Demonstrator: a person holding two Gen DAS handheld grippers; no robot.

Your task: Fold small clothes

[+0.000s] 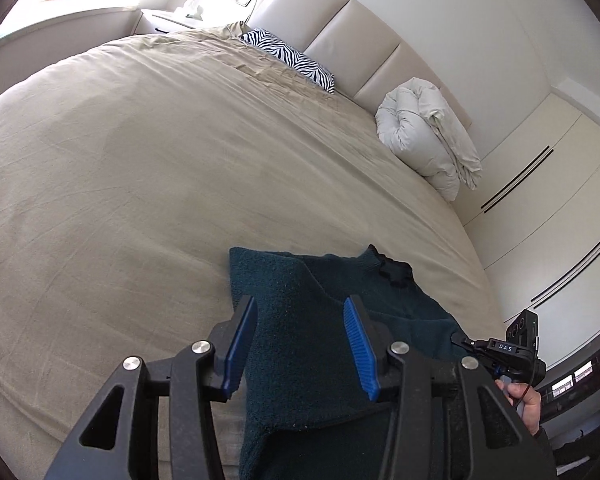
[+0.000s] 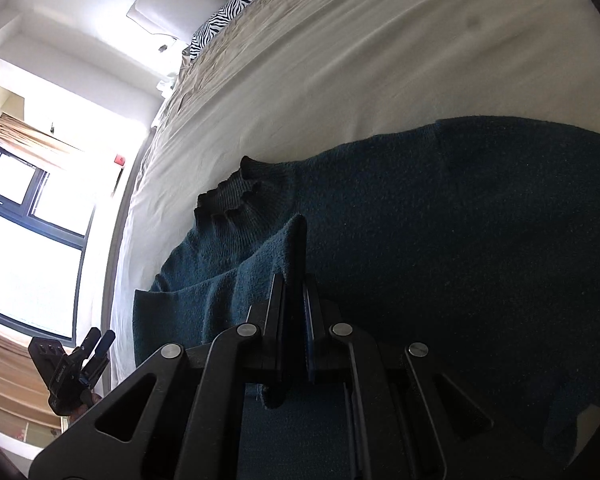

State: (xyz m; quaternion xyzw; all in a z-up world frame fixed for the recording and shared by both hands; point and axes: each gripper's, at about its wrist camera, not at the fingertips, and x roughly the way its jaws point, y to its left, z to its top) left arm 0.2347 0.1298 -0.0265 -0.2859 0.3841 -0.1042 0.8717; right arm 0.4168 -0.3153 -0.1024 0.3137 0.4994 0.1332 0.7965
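A dark teal knitted sweater (image 1: 300,320) lies on the beige bed cover (image 1: 140,180) near the bed's front edge. My left gripper (image 1: 300,344) is open above the sweater, its blue pads (image 1: 360,348) apart with nothing between them. My right gripper (image 2: 296,292) is shut on a raised fold of the sweater (image 2: 460,220), beside the ribbed frilled collar (image 2: 236,196). The right gripper also shows in the left wrist view (image 1: 460,342), at the sweater's right edge. The left gripper shows small in the right wrist view (image 2: 100,342).
A zebra-print pillow (image 1: 290,58) and a rolled white duvet (image 1: 428,136) lie by the padded headboard (image 1: 340,28). Wardrobe doors (image 1: 540,184) stand to the right of the bed. A window (image 2: 28,200) and nightstand (image 1: 168,20) are beyond the bed's far side.
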